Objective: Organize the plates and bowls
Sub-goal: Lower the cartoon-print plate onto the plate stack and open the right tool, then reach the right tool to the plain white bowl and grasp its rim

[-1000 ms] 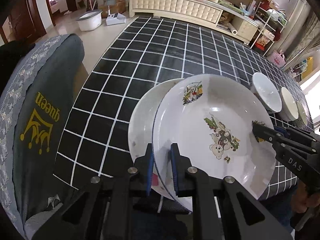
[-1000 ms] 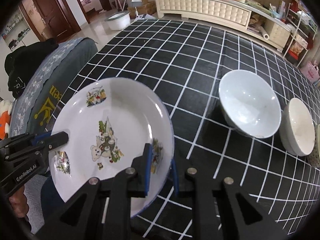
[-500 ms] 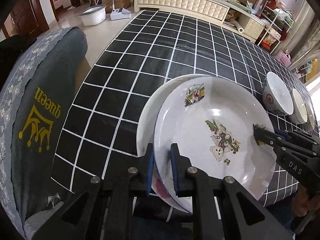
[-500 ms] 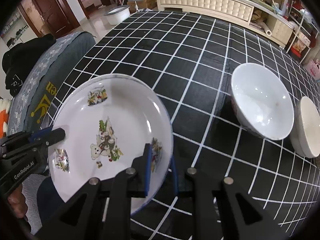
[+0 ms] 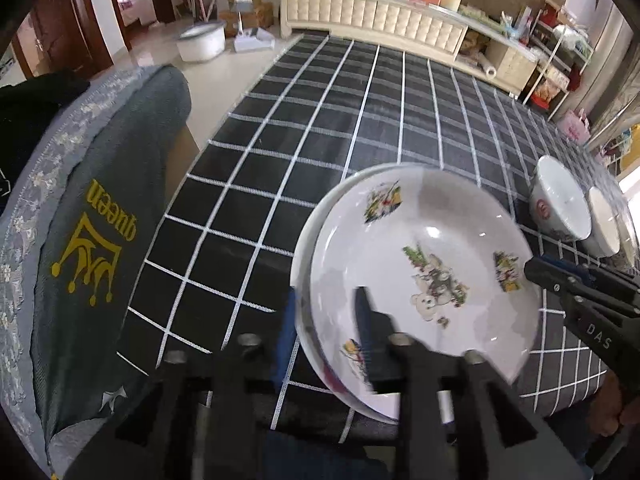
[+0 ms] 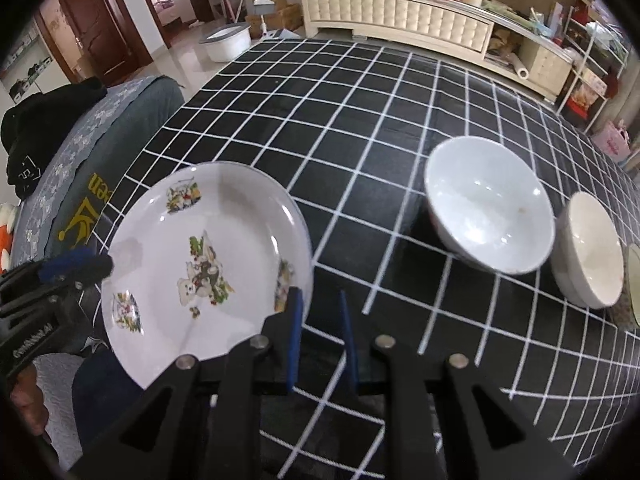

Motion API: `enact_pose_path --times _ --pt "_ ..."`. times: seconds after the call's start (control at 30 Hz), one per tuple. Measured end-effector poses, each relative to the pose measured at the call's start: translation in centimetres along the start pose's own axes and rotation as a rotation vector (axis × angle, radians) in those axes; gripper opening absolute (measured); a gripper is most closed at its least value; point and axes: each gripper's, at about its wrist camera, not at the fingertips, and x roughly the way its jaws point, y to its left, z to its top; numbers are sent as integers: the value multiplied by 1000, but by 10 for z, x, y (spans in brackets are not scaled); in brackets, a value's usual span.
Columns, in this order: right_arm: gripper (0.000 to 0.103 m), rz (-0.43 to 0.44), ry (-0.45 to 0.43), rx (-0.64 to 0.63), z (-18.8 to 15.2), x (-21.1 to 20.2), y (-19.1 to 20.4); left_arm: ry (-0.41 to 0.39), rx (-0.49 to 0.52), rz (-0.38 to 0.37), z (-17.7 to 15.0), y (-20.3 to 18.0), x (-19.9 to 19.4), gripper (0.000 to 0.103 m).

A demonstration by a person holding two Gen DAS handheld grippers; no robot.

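1. Black tablecloth with a white grid [image 5: 304, 128] fills my view; two white bowls [image 6: 490, 204] sit well right.
2. White bear-printed plate [image 5: 424, 264] now lies nested on a plain white plate [image 5: 306, 236] beneath — stacking looks done.
3. Both jaws were clamped on its rim a second ago — now my left gripper [image 5: 326, 316] is opening astride the rim, my right gripper [image 6: 320, 316] opening beside it.

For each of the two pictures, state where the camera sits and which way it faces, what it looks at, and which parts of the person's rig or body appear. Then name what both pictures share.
Left wrist: sits on the left gripper, looking steeply down at the bear plate stacked on a plain plate; jaws opening around the rims; the right gripper intrudes.
Right wrist: sits on the right gripper, looking down at the plate's other edge; jaws opening; bowls alongside; the left gripper and a hand show.
Shared: bear plate, bowls, checked tablecloth.
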Motion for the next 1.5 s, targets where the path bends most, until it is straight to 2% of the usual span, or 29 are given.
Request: enact_pose_path --times 0.23,0.43,0.53,0.63,0.77,0.9,0.97,1.13,1.5 --pt "39 -30 -74 26 -14 -33 -15 -44 50 -3 -4 -16 -28 37" --pt "48 -42 -81 36 -25 -53 -35 -47 93 -37 -10 -43 -43 37" --pt "55 -52 -85 50 -30 -60 -46 -57 129 -38 -12 -63 -50 43" --pt "57 -14 -118 81 -32 -70 -63 -67 164 -56 -13 -84 -55 44" --pt "70 -9 -173 117 -31 -82 -82 -72 184 -94 -11 -107 -59 44" --pt "71 -8 -175 114 -23 -82 -97 -78 202 -117 -4 -127 -61 44" --pt "71 6 -167 108 -20 -80 -104 -73 200 -139 1 -137 -61 48" --pt "71 5 -148 90 -10 -74 -121 -70 209 -170 19 -159 -55 48" --pt "71 -22 -133 55 27 -50 -151 -30 236 -190 58 -194 -17 48"
